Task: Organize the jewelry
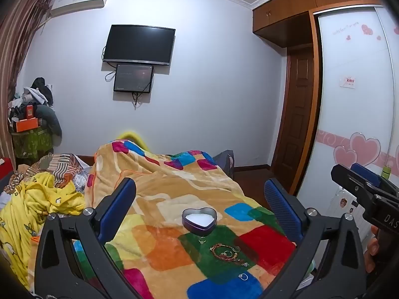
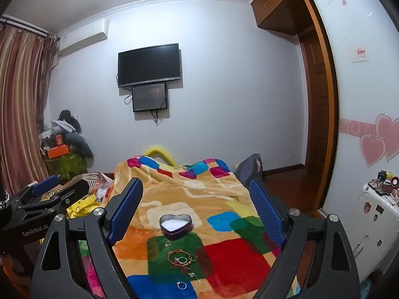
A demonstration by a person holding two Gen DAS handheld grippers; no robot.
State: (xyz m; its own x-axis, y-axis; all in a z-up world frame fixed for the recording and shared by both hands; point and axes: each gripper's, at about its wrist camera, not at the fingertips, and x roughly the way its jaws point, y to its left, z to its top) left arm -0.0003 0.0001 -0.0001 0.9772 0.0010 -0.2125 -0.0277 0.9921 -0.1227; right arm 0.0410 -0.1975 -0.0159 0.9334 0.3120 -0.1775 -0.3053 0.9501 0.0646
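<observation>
1. Jewelry: a bracelet (image 1: 225, 250) and rings (image 2: 181, 285) lie on a colourful blanket (image 1: 159, 199), just before a heart-shaped tin (image 1: 199, 220).
2. The tin stands open, its inside white.
3. The left gripper (image 1: 199, 206) and right gripper (image 2: 197, 209) hover above, jaws wide and holding nothing.

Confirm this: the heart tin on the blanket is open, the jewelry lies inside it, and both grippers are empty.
One thing is wrong: the jewelry lies on the blanket in front of the tin, not inside it, as the right wrist view shows. The rest stands.
</observation>
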